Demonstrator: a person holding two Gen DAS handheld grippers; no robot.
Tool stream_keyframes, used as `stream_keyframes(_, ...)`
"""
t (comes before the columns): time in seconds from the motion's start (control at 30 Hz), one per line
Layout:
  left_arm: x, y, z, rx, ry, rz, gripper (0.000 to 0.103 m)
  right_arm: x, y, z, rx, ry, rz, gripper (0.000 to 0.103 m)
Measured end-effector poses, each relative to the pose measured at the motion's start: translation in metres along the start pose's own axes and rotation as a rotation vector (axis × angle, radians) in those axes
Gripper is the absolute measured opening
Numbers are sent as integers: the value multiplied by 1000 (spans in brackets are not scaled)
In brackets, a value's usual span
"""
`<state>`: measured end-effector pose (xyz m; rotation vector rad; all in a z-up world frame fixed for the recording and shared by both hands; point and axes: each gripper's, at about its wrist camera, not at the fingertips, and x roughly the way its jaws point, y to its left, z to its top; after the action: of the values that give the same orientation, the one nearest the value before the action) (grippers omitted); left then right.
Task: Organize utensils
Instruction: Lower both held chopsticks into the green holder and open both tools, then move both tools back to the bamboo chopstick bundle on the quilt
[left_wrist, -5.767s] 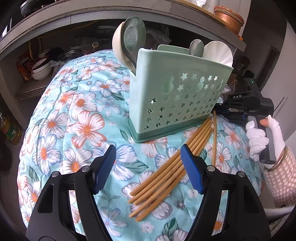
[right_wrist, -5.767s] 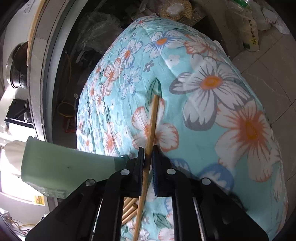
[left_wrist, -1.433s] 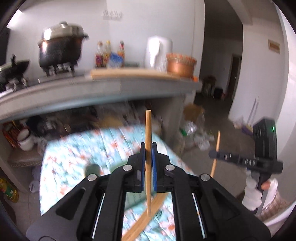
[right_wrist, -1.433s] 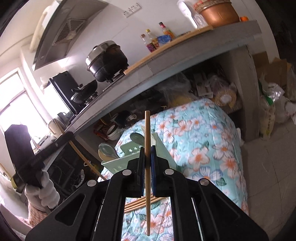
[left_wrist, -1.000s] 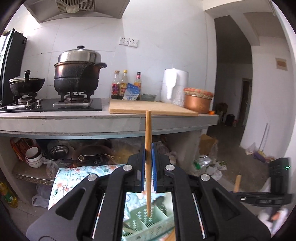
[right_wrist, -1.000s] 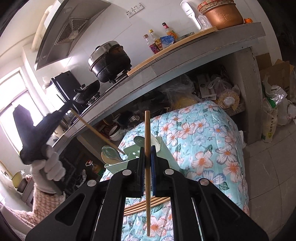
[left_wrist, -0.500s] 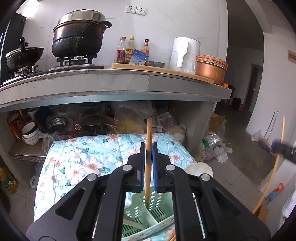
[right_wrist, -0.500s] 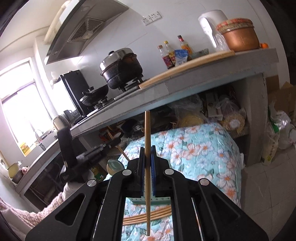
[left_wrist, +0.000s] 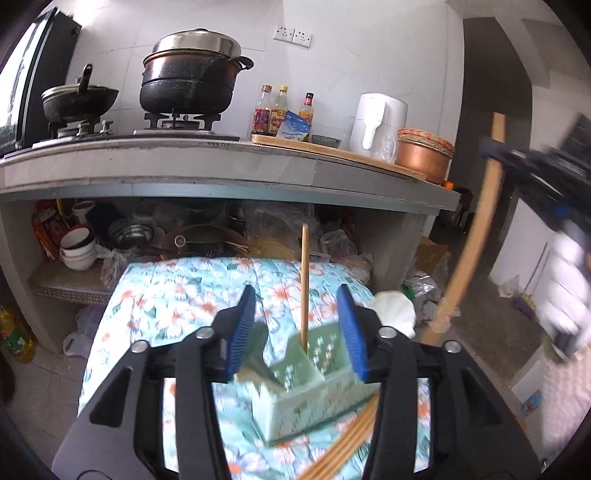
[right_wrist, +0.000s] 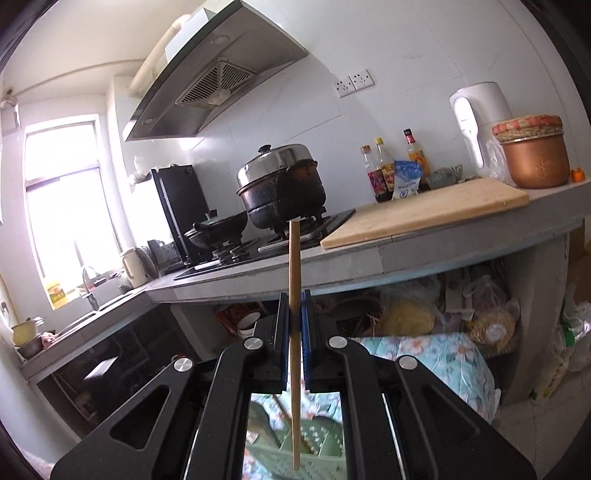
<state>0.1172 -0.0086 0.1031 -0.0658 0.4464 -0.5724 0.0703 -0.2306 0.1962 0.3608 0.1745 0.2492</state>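
Observation:
My left gripper is open above the green utensil holder. A bamboo chopstick stands upright between its jaws, free of the pads, with its lower end in the holder. Several more chopsticks lie on the floral cloth in front of the holder. My right gripper is shut on another chopstick, held upright over the holder. The right gripper and its chopstick also show in the left wrist view, blurred, at the right.
A white ladle sticks out of the holder's right side. A concrete counter stands behind, with pots, bottles, a cutting board and a copper pot. Bowls and bags fill the shelf under it.
My left gripper has opened and let go of its chopstick, which now stands in the holder. My right gripper has moved up and over the holder with its chopstick.

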Motion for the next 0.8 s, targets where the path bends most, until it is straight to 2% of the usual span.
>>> stream_keyframes(0.13, -17, 4, -26, 9, 37, -10, 56, 34, 2, -3, -6, 0, 6, 6)
stream_keyframes(0.27, -26, 10, -55, -8, 77, 6, 63, 64, 7, -23, -21, 30, -4, 6)
stream_keyframes(0.4, -26, 17, -78, -67, 123, 13, 67, 94, 10, -57, -53, 128, -23, 8)
stream_keyframes(0.47, -25, 22, -86, -95, 137, 15, 67, 105, 8, -71, -49, 202, -36, 17)
stream_keyframes(0.5, -24, 24, -89, -110, 145, 13, 67, 108, 6, -76, -39, 227, -44, 29)
stream_keyframes(0.53, -23, 26, -91, -119, 150, 12, 67, 107, 5, -79, -27, 231, -48, 36)
stream_keyframes(0.8, -15, 29, -96, -127, 161, 1, 70, 52, -5, -65, 13, 147, -83, 51)
